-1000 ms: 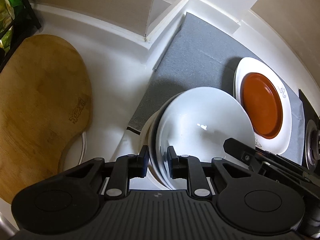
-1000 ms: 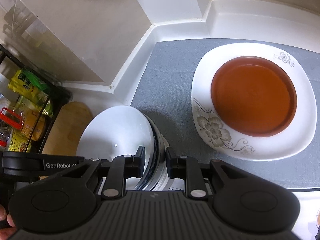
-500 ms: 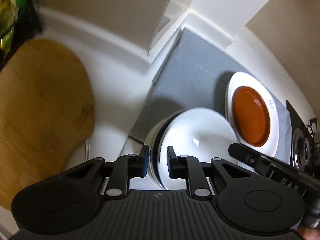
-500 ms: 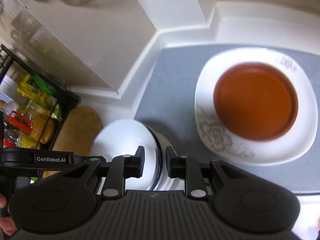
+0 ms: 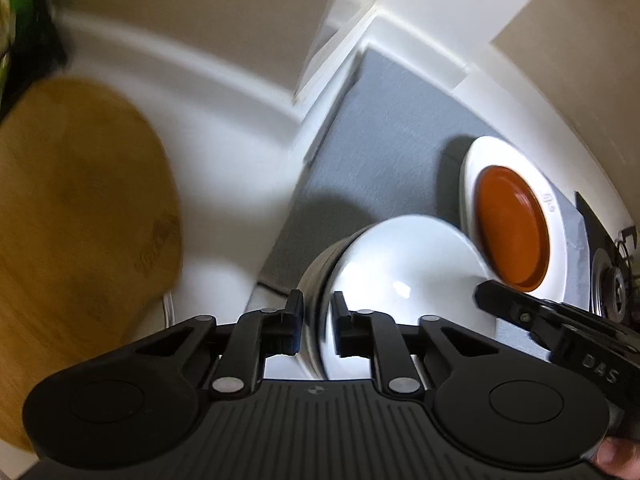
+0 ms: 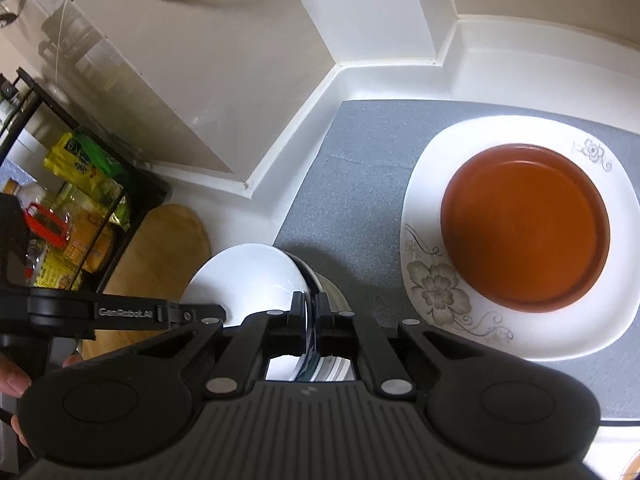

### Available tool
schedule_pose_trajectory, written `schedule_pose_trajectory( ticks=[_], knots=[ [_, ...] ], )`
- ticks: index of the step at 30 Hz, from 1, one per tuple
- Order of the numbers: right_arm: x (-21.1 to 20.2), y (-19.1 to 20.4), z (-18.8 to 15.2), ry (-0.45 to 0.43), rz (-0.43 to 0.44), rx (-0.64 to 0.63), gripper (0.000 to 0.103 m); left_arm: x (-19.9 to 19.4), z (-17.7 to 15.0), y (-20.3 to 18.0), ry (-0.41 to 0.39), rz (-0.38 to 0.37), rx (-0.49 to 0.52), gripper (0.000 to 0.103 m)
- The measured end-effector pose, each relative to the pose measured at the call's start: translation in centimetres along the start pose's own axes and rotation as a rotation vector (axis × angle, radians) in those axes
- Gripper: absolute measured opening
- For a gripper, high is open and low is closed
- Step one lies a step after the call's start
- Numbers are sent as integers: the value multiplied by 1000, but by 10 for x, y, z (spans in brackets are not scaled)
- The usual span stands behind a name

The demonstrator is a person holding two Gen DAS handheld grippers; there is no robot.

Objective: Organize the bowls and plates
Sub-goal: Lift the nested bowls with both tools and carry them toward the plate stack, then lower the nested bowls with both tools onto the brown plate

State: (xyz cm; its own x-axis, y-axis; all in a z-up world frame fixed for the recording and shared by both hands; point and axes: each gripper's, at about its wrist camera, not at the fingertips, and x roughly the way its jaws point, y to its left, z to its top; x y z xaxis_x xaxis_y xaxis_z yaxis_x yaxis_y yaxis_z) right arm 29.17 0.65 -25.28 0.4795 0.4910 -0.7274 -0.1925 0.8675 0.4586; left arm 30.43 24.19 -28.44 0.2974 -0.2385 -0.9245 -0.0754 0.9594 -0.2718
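Observation:
A stack of white bowls (image 5: 400,272) is held in the air between both grippers. My left gripper (image 5: 318,322) is shut on the stack's left rim. My right gripper (image 6: 310,322) is shut on the rim of the stack (image 6: 248,280) on its right side, and its fingers stand close together. A brown plate (image 6: 524,224) lies on a white flowered plate (image 6: 516,336) on the grey mat (image 6: 352,168); both also show in the left wrist view, the brown plate (image 5: 512,228) to the right of the bowls.
A wooden cutting board (image 5: 76,216) lies on the white counter at the left. A black rack with packets and bottles (image 6: 76,208) stands beyond it. White walls and a corner ledge (image 6: 280,144) close the back. A stove burner (image 5: 612,280) sits at the far right.
Both grippers have lifted the bowl stack up from the counter, so everything below looks smaller. The right gripper's fingers have closed tighter on the rim. The plates have not moved.

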Motion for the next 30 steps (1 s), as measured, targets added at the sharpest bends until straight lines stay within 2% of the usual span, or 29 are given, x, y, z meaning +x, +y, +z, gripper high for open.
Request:
schedule_pose_trajectory(
  ticks=[1, 3, 5, 6, 7, 9, 10, 12, 13, 14, 18, 19, 20, 21, 22, 23, 26, 30],
  knots=[
    [0, 1, 1, 4, -4, 2, 5, 3, 0, 3, 18, 5, -13, 29],
    [-2, 0, 2, 12, -6, 13, 15, 7, -3, 8, 37, -13, -28, 36],
    [-2, -4, 1, 16, -9, 33, 53, 9, -5, 12, 42, -29, -32, 41],
    [-2, -7, 0, 15, -9, 49, 61, 11, -6, 12, 50, -29, -31, 49],
    [-1, -10, -2, 19, -25, 65, 74, 14, -7, 13, 65, -31, -36, 52],
    [3, -17, -7, 37, -24, 97, 77, 21, -7, 15, 86, -64, -56, 59],
    [6, -20, -9, 51, -6, 123, 78, 25, -8, 16, 99, -83, -67, 62],
    [14, -26, -15, 80, 46, 178, 83, 31, -8, 20, 116, -110, -92, 75],
    [19, -29, -18, 90, 70, 208, 85, 35, -8, 22, 125, -119, -107, 78],
    [23, -32, -21, 98, 92, 236, 85, 38, -8, 24, 131, -130, -122, 82],
    [39, -42, -35, 120, 156, 341, 85, 43, -7, 31, 134, -176, -176, 82],
    [41, -44, -38, 117, 172, 366, 82, 44, -7, 32, 136, -180, -188, 81],
    [42, -46, -40, 111, 190, 389, 79, 43, -7, 31, 136, -188, -192, 78],
    [42, -48, -41, 109, 186, 403, 74, 42, -7, 30, 133, -204, -190, 68],
    [41, -49, -43, 108, 169, 407, 63, 38, -7, 28, 124, -201, -178, 66],
    [40, -50, -43, 110, 154, 406, 57, 35, -6, 25, 114, -189, -155, 63],
    [35, -48, -43, 113, 154, 385, 52, 27, -8, 21, 90, -172, -112, 54],
    [29, -41, -38, 95, 146, 336, 49, 28, -7, 40, 121, -221, -195, 46]
  ],
)
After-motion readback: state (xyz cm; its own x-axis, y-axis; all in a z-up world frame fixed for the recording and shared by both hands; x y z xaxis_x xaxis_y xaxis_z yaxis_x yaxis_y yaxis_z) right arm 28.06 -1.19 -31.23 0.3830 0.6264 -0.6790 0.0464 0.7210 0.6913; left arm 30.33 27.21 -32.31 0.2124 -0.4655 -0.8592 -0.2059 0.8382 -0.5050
